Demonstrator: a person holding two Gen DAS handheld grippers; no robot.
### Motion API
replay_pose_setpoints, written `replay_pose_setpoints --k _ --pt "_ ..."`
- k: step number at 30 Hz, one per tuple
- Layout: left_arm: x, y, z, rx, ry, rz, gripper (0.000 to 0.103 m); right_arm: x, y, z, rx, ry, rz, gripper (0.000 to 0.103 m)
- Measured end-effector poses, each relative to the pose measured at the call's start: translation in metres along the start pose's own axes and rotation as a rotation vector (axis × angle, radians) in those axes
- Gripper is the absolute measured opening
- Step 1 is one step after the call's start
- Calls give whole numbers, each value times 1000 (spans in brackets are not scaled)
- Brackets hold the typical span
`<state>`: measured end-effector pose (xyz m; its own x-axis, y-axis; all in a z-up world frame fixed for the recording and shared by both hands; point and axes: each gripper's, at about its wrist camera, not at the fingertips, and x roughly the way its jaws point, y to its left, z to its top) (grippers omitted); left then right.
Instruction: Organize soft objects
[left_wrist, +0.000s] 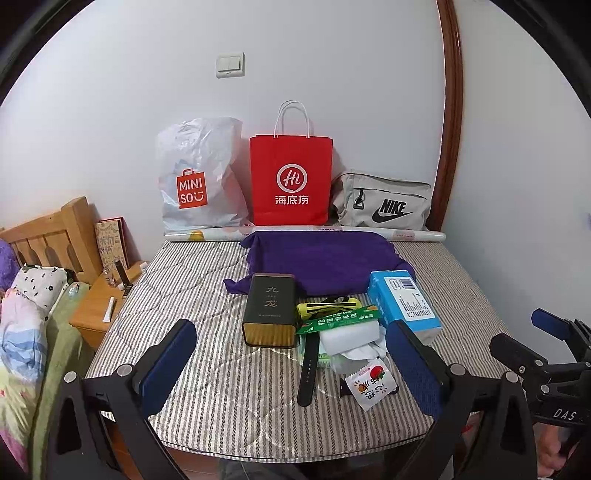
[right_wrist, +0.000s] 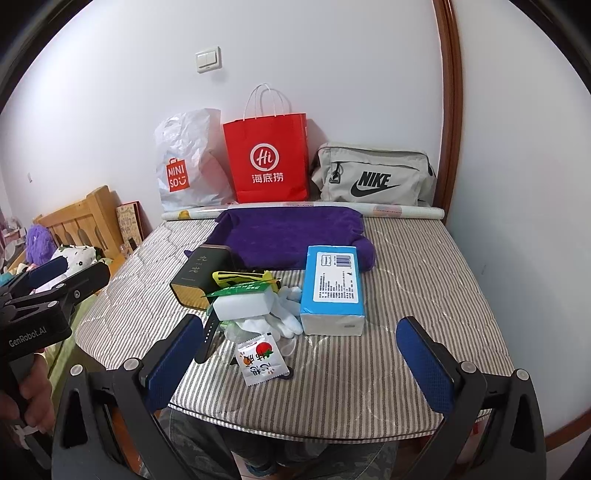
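- Both grippers, left gripper and right gripper, hover spread apart and empty at the mattress's near edge, likely poised to choose.
- Nearest, a snack sachet lies by white gloves, sponge and tissue pack, piled mid-mattress.
- Behind, a purple towel lies spread flat; 3 bags line the far edge, including a red bag, probably destinations.

Even, soft indoor light; sharp centre, strong fisheye edge warping.
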<state>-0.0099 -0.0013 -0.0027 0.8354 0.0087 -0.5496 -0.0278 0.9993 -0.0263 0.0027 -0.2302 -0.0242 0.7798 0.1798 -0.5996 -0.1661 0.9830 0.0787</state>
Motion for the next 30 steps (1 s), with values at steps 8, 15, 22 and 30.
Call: replay_pose_setpoints --k 8,15,22,30 --pt "0 1 0 2 4 0 103 0 0 0 2 1 -1 103" --pt "0 1 0 2 4 -2 103 1 0 0 0 1 -1 103" --pt "0 2 0 6 5 -4 103 0 0 1 -3 -5 6 103" --pt "2 -3 4 9 9 -1 103 0 0 0 -7 -3 7 103"
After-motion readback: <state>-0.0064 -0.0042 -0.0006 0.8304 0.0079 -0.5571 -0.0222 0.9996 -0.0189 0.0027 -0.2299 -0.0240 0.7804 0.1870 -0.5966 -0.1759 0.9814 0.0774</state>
